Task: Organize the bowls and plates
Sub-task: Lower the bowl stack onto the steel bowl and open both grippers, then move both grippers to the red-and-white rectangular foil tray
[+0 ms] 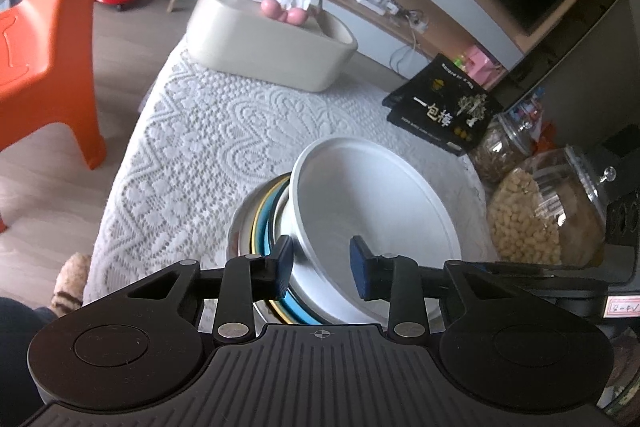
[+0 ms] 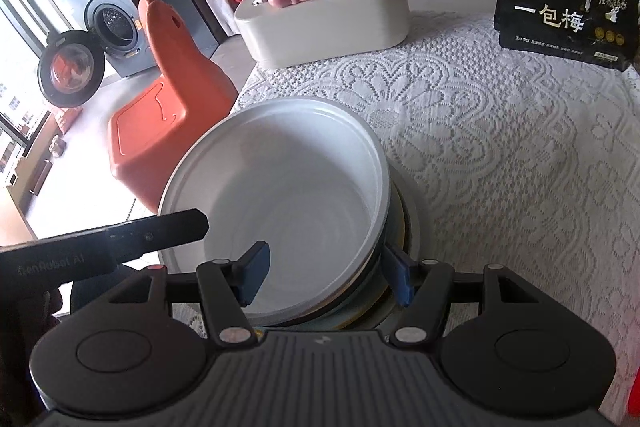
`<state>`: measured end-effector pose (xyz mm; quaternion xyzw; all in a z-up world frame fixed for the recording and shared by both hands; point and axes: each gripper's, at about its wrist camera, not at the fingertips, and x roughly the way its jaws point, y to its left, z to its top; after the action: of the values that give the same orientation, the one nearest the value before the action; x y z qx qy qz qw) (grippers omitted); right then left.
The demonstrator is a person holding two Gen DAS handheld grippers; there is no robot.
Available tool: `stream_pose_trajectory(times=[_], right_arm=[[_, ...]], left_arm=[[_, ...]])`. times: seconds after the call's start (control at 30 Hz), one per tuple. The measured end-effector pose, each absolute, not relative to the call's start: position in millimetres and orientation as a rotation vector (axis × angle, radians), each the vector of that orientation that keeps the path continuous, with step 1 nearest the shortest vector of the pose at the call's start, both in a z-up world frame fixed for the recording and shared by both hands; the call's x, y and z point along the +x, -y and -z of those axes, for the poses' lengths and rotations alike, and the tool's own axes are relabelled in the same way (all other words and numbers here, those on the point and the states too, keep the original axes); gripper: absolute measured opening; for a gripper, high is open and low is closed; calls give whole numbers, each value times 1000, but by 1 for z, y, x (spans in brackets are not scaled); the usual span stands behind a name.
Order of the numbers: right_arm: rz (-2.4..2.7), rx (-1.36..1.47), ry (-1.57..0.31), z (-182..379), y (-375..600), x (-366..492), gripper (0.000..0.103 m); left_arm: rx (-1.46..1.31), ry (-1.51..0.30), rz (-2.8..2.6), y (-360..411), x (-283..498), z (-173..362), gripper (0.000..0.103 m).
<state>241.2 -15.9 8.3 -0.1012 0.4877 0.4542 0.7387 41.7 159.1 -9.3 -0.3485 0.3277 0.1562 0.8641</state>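
Bowl (image 1: pixel 372 211) is sitting tilted on top of a stack of dishes (image 1: pixel 260 223) on the lace tablecloth (image 1: pixel 192 147), in front of the tissue box (image 1: pixel 268 39). The left gripper (image 1: pixel 322 267) is straddling the bowl's near wall, partly open; I cannot tell if its pads are pressing. The right gripper (image 2: pixel 326 277) is likewise straddling the bowl's (image 2: pixel 280 195) rim, contact unclear. A black packet (image 2: pixel 564 7) is standing right of the tissue box (image 2: pixel 324 23).
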Motion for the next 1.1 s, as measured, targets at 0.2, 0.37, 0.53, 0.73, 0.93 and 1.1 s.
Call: stream_pose_trajectory(times=[0.2,0.37,0.53,0.73,0.93,1.1], right_arm=[[-1001,-208,-1041,-16,29,237,63],[-969,-153,-951,-36,78,244,63],[-818,-156,-820,-44,160,258,63],[-562,-78,-822,-28,280,302,63],[-344,58,-933,26,370,356,63],[-363,181,-1065,70,383,386,62]], left_arm=[[-731,-674,-375,-158,35,0,34],[-650,-599,-444,-139,27,-33,34],[-571,-584,-359,-96,56,-56,34],[-509,-688,-79,-6,159,-34,34],[-502,-870,152,85,265,25,34],[-366,-923,44,124,307,58,34]])
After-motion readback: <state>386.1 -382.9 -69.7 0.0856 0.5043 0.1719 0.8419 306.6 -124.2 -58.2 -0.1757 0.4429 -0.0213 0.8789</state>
